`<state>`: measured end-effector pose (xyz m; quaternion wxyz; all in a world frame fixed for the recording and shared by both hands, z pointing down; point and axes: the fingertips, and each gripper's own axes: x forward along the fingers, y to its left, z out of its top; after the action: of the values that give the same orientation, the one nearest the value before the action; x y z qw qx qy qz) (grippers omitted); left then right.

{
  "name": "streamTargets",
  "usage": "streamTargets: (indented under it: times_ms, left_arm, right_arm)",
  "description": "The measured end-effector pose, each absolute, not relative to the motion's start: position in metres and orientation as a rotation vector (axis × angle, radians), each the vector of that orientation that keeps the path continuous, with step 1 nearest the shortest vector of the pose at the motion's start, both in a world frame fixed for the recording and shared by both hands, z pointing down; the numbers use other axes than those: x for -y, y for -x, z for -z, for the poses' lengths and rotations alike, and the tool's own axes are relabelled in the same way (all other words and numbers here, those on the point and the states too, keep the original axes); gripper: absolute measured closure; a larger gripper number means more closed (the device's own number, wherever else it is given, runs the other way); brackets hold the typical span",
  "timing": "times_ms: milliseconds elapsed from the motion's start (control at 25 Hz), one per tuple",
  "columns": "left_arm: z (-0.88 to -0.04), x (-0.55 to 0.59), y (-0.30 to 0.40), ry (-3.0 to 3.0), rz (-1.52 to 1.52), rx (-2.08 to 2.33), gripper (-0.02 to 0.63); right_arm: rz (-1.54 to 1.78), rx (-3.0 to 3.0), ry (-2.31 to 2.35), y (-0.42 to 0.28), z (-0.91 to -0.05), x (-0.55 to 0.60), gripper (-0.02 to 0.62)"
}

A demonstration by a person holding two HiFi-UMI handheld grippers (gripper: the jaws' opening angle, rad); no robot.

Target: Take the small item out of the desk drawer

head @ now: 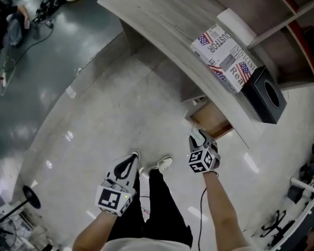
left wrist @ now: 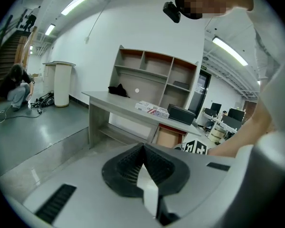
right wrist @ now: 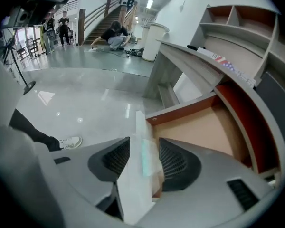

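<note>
Glossy pale floor [head: 110,119] spreads before the desk [head: 162,14]; the small item [right wrist: 146,163], pale with a greenish stripe, stands between the parted right tongs [right wrist: 143,139], the open drawer [right wrist: 180,112] just beyond them under the desk. Left tongs [left wrist: 143,148] are closed and empty.

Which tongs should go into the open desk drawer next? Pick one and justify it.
Right. The right tongs hang at the front edge of the open drawer, apart, facing its inside; a pale see-through strip stands between them. The left tongs are shut, over the floor by the person's shoes.
</note>
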<state>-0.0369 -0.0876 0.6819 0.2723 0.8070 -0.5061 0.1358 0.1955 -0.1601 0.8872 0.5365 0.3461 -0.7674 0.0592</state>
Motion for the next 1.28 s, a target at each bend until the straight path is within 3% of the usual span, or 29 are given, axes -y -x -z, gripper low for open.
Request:
streamTargets:
  times_ms: [560, 760, 840, 920, 1280]
  left_arm:
    - [-0.695, 0.087, 0.049, -2.13, -0.313, 1.382, 0.588]
    - [-0.698, 0.086, 0.052, -2.14, -0.325, 1.362, 0.588]
    - [-0.698, 0.086, 0.054, -2.144, -0.325, 1.352, 0.588]
    - [-0.696, 0.088, 0.056, -2.153, -0.322, 1.348, 0.588]
    - [-0.672, 0.092, 0.062, -2.216, -0.312, 1.324, 0.588]
  right_arm:
    - [-0.143, 1.76, -0.714, -0.191, -0.907, 0.155, 0.349]
    - [-0.154, 1.698, -0.711, -0.202, -0.913, 0.154, 0.421]
    - [-0.144, 1.677, -0.729, -0.207, -0.911, 0.156, 0.498]
    - [-0.132, 1.673, -0.758, -0.209, -0.905, 0.159, 0.532]
    - [-0.116, 1.673, -0.846, -0.209, -0.86, 0.159, 0.555]
